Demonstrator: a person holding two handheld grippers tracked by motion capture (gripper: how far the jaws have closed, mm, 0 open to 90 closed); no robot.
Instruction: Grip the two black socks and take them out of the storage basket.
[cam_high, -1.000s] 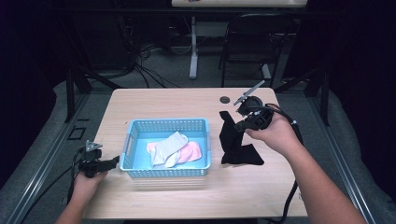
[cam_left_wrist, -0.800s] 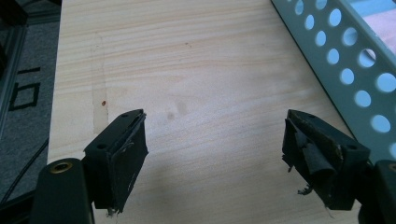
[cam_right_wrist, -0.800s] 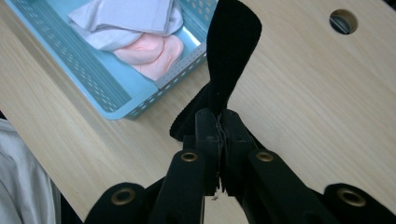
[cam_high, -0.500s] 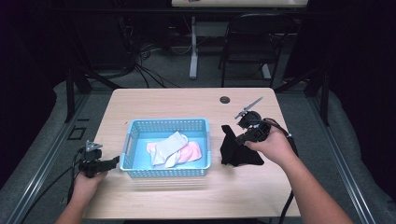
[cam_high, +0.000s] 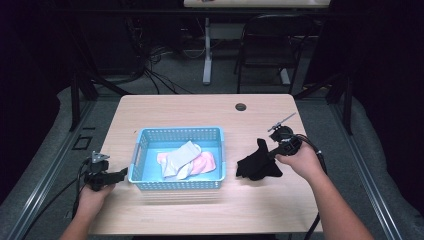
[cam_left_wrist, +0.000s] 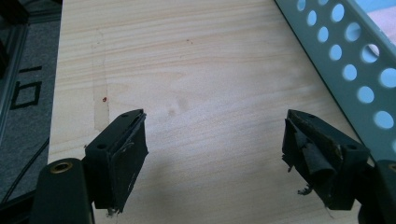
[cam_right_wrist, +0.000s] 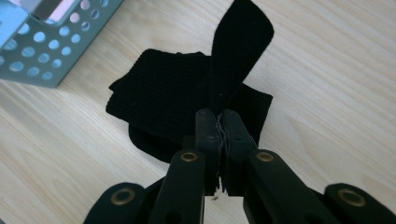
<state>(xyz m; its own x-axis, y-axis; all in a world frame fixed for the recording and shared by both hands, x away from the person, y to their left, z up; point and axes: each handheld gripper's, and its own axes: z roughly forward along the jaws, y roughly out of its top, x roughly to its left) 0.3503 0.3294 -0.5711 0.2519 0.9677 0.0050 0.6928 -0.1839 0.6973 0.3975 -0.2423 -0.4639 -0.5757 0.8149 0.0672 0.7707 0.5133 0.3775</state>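
A black sock (cam_high: 256, 165) (cam_right_wrist: 182, 98) lies crumpled on the wooden table (cam_high: 200, 110) right of the blue basket (cam_high: 140, 145). My right gripper (cam_high: 272, 152) (cam_right_wrist: 219, 121) is shut on one edge of it, and a flap of the sock stands up past the jaws. Inside the basket lie a white sock (cam_high: 180, 157) and a pink one (cam_high: 205, 164). My left gripper (cam_high: 120, 174) (cam_left_wrist: 215, 144) rests low at the table's left, just beside the basket's left wall (cam_left_wrist: 345, 60), open with bare wood between its pads.
A small dark round hole (cam_high: 241, 106) sits near the table's far edge. A chair (cam_high: 265, 55) and a table leg (cam_high: 207, 50) stand on the floor beyond. Cables trail from both grippers off the table's near corners.
My right gripper has come down and toward the near side with the black sock, which hung stretched upright a second ago and now lies bunched on the table. The left gripper has stayed put.
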